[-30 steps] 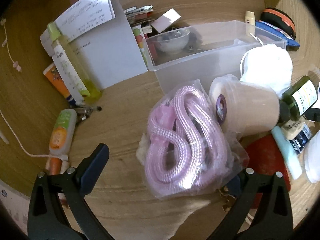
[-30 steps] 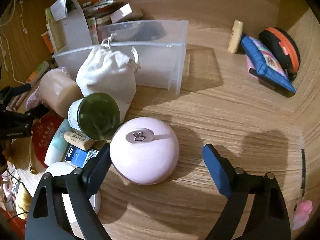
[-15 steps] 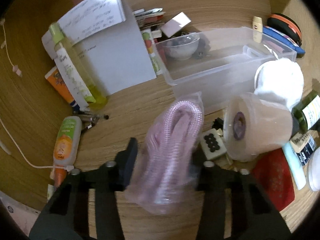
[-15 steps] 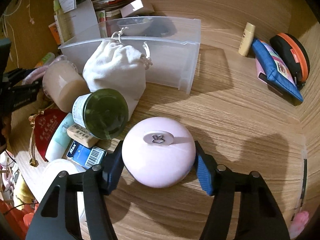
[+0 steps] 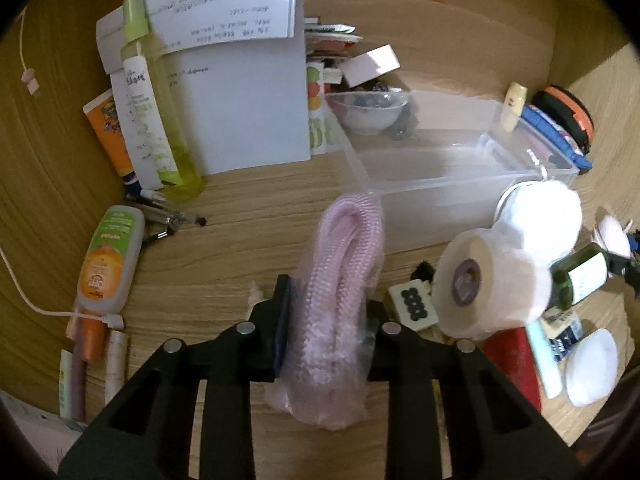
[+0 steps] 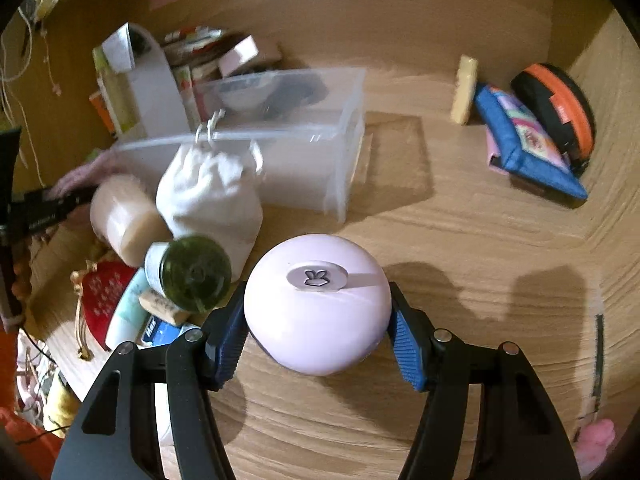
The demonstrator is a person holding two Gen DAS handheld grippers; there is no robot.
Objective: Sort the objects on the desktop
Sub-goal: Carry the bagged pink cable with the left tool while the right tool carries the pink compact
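A clear bag of pink rope stands squeezed between the pads of my left gripper, whose jaws are still closing on it; the bag hangs a little above the wooden desk. My right gripper is shut on a round pink case with a rabbit mark on its lid, held just off the desk. A clear plastic bin sits behind the rope; in the right wrist view the bin lies at upper left.
A roll in plastic, a white drawstring pouch, a green jar and a red pouch crowd beside the bin. Bottles and tubes lie at left by a paper folder. A blue pouch and an orange-black case sit far right.
Both grippers went from open to shut: the left pinched the rope bag upright and lifted it, uncovering a mahjong tile; the right clamped the pink case and raised it.
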